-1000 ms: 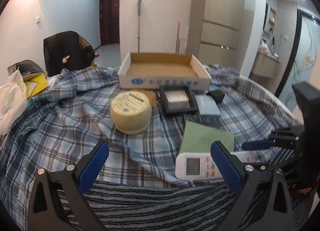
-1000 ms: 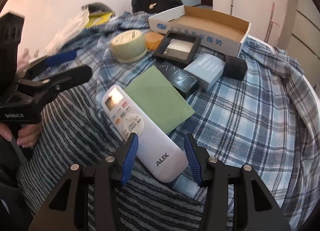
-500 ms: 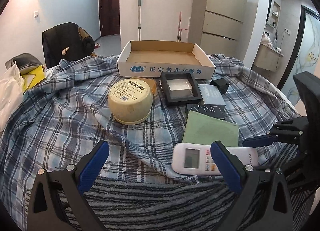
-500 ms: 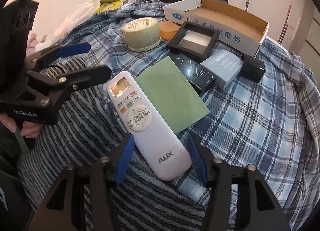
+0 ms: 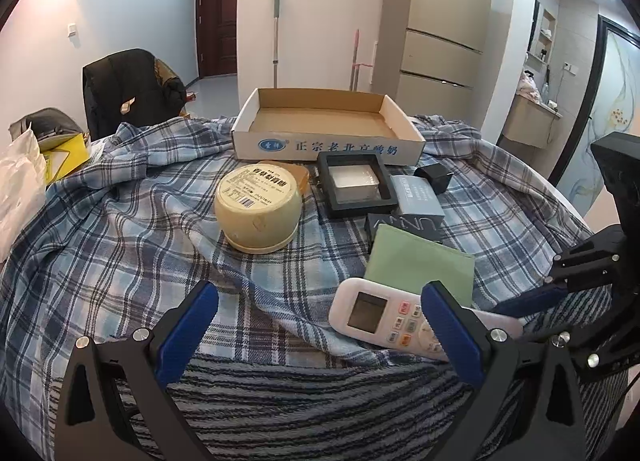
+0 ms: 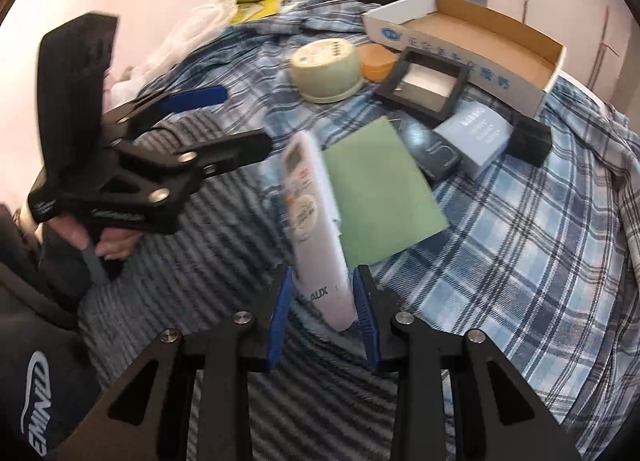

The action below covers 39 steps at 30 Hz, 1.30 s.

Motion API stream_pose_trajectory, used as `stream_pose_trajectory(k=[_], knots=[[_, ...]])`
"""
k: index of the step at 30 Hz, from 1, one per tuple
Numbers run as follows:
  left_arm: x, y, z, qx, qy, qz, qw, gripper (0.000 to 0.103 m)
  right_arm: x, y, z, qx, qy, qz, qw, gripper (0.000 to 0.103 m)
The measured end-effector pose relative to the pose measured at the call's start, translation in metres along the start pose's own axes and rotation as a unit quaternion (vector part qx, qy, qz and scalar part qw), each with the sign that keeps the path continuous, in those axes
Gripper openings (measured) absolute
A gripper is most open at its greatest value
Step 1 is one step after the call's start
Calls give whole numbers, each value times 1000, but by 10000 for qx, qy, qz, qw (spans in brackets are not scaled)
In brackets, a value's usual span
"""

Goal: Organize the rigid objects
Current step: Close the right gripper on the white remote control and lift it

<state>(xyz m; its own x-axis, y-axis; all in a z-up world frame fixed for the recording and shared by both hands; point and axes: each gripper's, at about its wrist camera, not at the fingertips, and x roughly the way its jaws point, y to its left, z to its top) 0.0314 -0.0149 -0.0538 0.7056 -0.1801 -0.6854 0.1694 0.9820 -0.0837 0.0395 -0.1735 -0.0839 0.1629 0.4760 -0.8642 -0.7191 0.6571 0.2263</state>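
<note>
A white AUX remote control (image 6: 316,229) lies at the near edge of the plaid cloth, beside a green card (image 6: 380,197). My right gripper (image 6: 322,301) has its jaws closing, and the blue pads press on the remote's lower end; the remote stands tilted up on its edge. In the left wrist view the remote control (image 5: 372,313) shows its screen end, partly behind one finger. My left gripper (image 5: 320,325) hovers open over the striped blanket (image 5: 312,393), holding nothing. The open cardboard box (image 5: 328,145) sits empty at the back.
Between box and remote stand a cream round tub (image 5: 258,209), an orange lid (image 6: 376,59), a black framed case (image 5: 356,185), a grey-blue box (image 5: 416,197), a black flat box (image 5: 404,225) and a small black cube (image 5: 434,177). A person's hand (image 6: 112,245) holds the left gripper.
The right gripper's jaws have narrowed around the remote's lower end, and the remote has rolled from flat onto its edge. The left gripper has stayed open and still.
</note>
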Motion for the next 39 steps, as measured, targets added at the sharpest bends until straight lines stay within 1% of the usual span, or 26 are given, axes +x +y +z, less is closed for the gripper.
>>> stream_pose_trajectory(k=[1, 3, 5, 6, 10, 14, 16, 19, 20, 21, 23, 25, 26, 29, 30, 31, 32, 34, 36, 37, 39], knots=[[-4, -1, 0, 27, -90, -105, 9999, 103, 1, 3, 0, -61, 22, 2, 10000, 31], [-13, -1, -1, 44, -302, -196, 9993, 103, 6, 8, 2, -82, 134, 86, 9998, 28], [-19, -1, -1, 21, -466, -275, 9985, 103, 12, 7, 5, 105, 297, 415, 9986, 26], [-20, -1, 0, 6, -483, -291, 9984, 103, 13, 7, 6, 201, 328, 446, 9983, 25], [-13, 6, 1, -195, -293, -110, 9993, 103, 11, 3, 15, 347, 267, 604, 9972, 24], [-14, 16, 0, -434, -290, -98, 9986, 103, 22, -7, 26, 657, 297, 809, 9941, 24], [-14, 18, 0, -479, -298, -101, 9984, 103, 31, -20, 31, 1019, 361, 1026, 9888, 24], [-13, 19, 0, -497, -286, -87, 9983, 103, 45, -40, 37, 1655, 333, 1483, 9744, 24], [-13, 19, 0, -494, -289, -89, 9983, 103, 47, -39, 39, 1683, 308, 1499, 9738, 24], [-13, 19, 0, -493, -289, -85, 9983, 103, 50, -36, 42, 1594, 312, 1460, 9759, 24], [-13, 20, 0, -488, -288, -80, 9984, 103, 54, -21, 45, 1084, 368, 1246, 9856, 26], [-13, 20, 0, -507, -283, -64, 9983, 103, 54, -3, 48, 490, 346, 870, 9944, 27], [-13, 21, 0, -517, -280, -59, 9983, 103, 54, 5, 49, 256, 362, 671, 9968, 27], [-13, 22, 0, -561, -276, -27, 9980, 103, 53, 11, 51, 268, 371, 426, 9980, 24], [-13, 23, 0, -576, -281, -21, 9979, 103, 51, 15, 50, 219, 327, 251, 9989, 23], [-14, 23, 0, -596, -298, -31, 9978, 103, 47, 20, 49, 122, 251, 2, 9996, 19], [-16, 25, 0, -626, -342, -50, 9974, 103, 40, 26, 48, 2, 155, -340, 9993, 15], [-18, 26, 0, -676, -392, -88, 9969, 103, 26, 33, 44, -99, -24, -887, 9960, 12], [-17, 27, 0, -694, -351, -85, 9969, 103, 10, 35, 33, -92, -210, -1348, 9906, 12], [-16, 27, 0, -697, -326, -83, 9970, 103, 7, 35, 28, -81, -253, -1521, 9880, 12], [-15, 26, 0, -698, -316, -85, 9970, 103, -1, 30, 15, 51, -288, -1664, 9856, 11]])
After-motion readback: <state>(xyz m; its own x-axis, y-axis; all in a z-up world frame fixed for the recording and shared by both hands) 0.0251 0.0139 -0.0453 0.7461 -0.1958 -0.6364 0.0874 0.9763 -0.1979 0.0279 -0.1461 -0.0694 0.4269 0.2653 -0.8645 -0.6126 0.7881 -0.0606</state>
